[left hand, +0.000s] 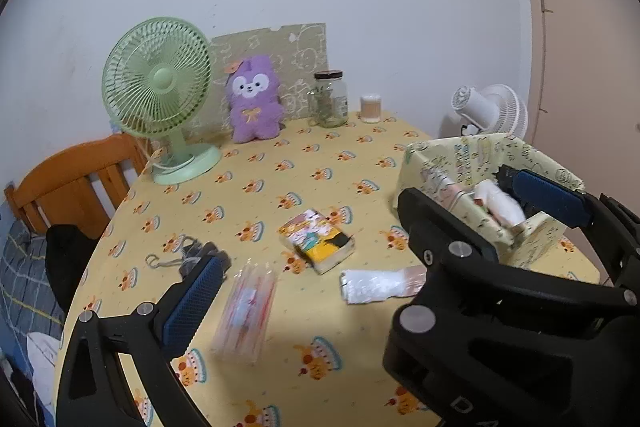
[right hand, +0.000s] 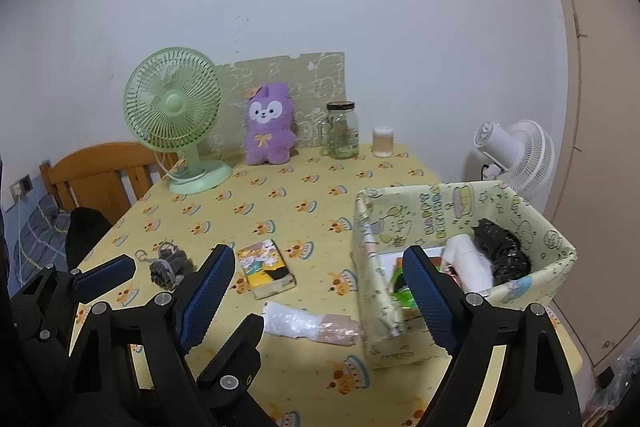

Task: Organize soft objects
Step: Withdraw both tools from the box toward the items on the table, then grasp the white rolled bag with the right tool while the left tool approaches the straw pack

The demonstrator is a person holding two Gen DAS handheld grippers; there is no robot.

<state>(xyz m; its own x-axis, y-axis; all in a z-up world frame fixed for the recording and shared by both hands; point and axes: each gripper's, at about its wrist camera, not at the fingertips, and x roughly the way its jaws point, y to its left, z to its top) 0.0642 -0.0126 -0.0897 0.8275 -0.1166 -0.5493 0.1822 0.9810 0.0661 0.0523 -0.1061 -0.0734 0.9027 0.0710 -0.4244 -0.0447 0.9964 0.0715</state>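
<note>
Lying between open left tool (left hand: 362, 249) fingers: white packet (left hand: 372, 286).

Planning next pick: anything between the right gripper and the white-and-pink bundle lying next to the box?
Nothing visible. The right gripper is open above the tablecloth, and the white-and-pink bundle lies bare just ahead, beside the box. The left gripper sits off to the left.

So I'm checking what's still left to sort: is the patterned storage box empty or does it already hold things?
Not empty. The storage box already holds a white roll and a dark crumpled bundle, plus something flat and colourful underneath.
</note>
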